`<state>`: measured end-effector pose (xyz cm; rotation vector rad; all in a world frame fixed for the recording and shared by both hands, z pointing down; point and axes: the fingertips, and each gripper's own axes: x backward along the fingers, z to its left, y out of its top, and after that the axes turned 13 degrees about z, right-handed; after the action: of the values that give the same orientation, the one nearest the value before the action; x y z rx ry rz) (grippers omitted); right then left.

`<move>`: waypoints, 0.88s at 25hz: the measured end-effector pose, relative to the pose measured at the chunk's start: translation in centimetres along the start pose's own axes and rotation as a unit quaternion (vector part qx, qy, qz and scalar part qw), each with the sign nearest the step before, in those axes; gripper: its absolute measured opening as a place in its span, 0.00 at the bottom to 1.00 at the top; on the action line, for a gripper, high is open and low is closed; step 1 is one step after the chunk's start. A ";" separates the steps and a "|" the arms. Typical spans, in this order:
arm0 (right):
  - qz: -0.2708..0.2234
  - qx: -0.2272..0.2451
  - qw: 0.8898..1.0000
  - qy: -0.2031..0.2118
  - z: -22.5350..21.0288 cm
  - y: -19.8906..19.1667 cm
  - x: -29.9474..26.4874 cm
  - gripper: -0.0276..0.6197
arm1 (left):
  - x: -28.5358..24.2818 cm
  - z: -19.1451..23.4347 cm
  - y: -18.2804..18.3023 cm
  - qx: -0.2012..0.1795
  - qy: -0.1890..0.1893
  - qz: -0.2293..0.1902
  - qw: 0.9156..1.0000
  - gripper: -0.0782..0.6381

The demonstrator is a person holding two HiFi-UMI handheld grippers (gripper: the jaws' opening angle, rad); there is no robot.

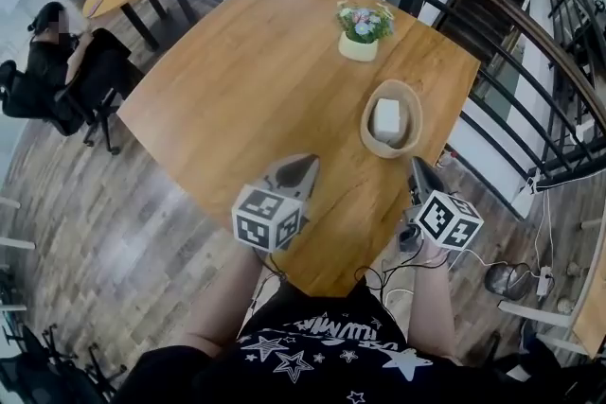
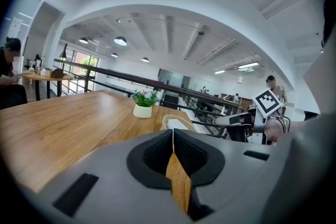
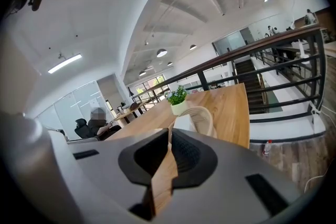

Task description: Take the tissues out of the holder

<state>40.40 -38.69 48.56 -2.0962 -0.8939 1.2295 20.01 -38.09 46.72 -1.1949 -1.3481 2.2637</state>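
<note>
Right tongs [image 1: 416,166] hover just short of tissues [image 1: 386,118].

A honey-brown table [image 1: 284,61] with streaky wood grain carries, at two o'clock, a pale tan holder [image 1: 409,114] of white tissues [image 1: 387,118], and at one o'clock a cream pot [image 1: 358,47] with green leaves and pink flowers. Near six o'clock, the left gripper [image 1: 301,167] and right gripper [image 1: 421,175] are grey, patterned with black-and-white squares. The shirt [image 1: 322,345] is black with white stars.
</note>
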 end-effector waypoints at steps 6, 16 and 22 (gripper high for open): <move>0.015 0.024 1.000 0.013 -1.5 2.0 -3.3 0.09 | -1.8 -0.2 1.0 0.015 0.032 -0.004 0.999 0.13; 0.042 0.032 0.998 0.038 -2.2 3.3 -8.2 0.09 | -3.1 0.2 1.2 0.021 0.068 0.003 0.998 0.13; 0.075 0.057 0.995 0.023 -2.5 3.3 -10.3 0.35 | -3.0 0.7 1.4 0.034 0.082 -0.002 0.996 0.13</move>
<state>39.75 -48.98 52.72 -2.1219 -0.6404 1.2704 21.61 -40.99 47.32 -1.3227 -1.2020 2.1377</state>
